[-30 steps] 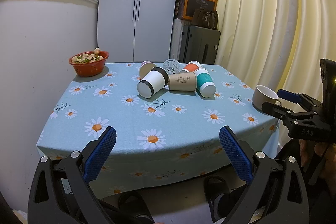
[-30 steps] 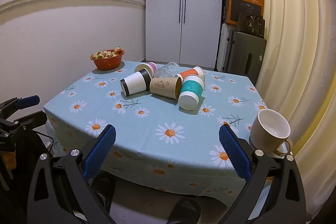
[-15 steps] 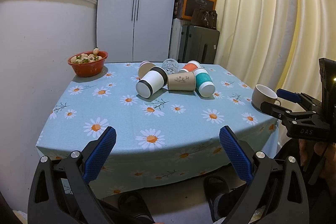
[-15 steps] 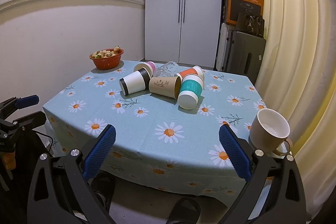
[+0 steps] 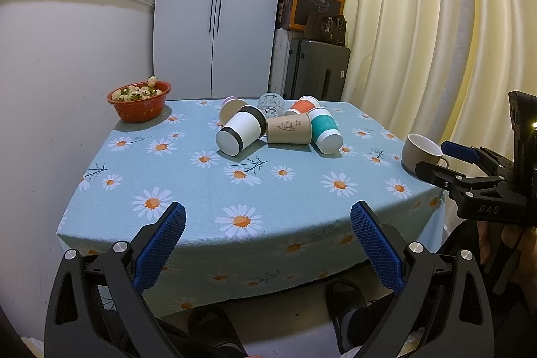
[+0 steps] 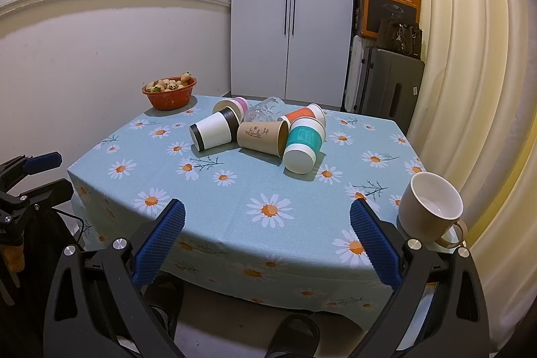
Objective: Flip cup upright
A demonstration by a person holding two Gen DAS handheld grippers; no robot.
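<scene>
Several cups lie on their sides in a cluster at the table's middle: a white cup with black bands [image 5: 241, 134] [image 6: 214, 131], a brown paper cup [image 5: 288, 130] [image 6: 261, 136], a teal-sleeved cup [image 5: 325, 130] [image 6: 303, 145], an orange cup [image 5: 303, 105] [image 6: 303, 115], a pink-rimmed cup [image 5: 229, 109] [image 6: 231, 106] and a clear glass [image 5: 270, 103] [image 6: 263, 110]. A beige mug [image 5: 421, 155] [image 6: 431, 207] stands upright at the right edge. My left gripper [image 5: 267, 237] and right gripper [image 6: 266, 235] are open and empty, near the table's front edge.
The table has a blue daisy tablecloth [image 5: 201, 190] [image 6: 235, 190]. A red bowl of fruit [image 5: 139, 101] [image 6: 169, 93] stands at the back left. A white cabinet [image 5: 214, 5], suitcase [image 5: 315, 69], orange box and curtains stand behind. Slippered feet show below.
Both views show only a slight shift of the scene. The cups have not moved and both grippers stay open.
</scene>
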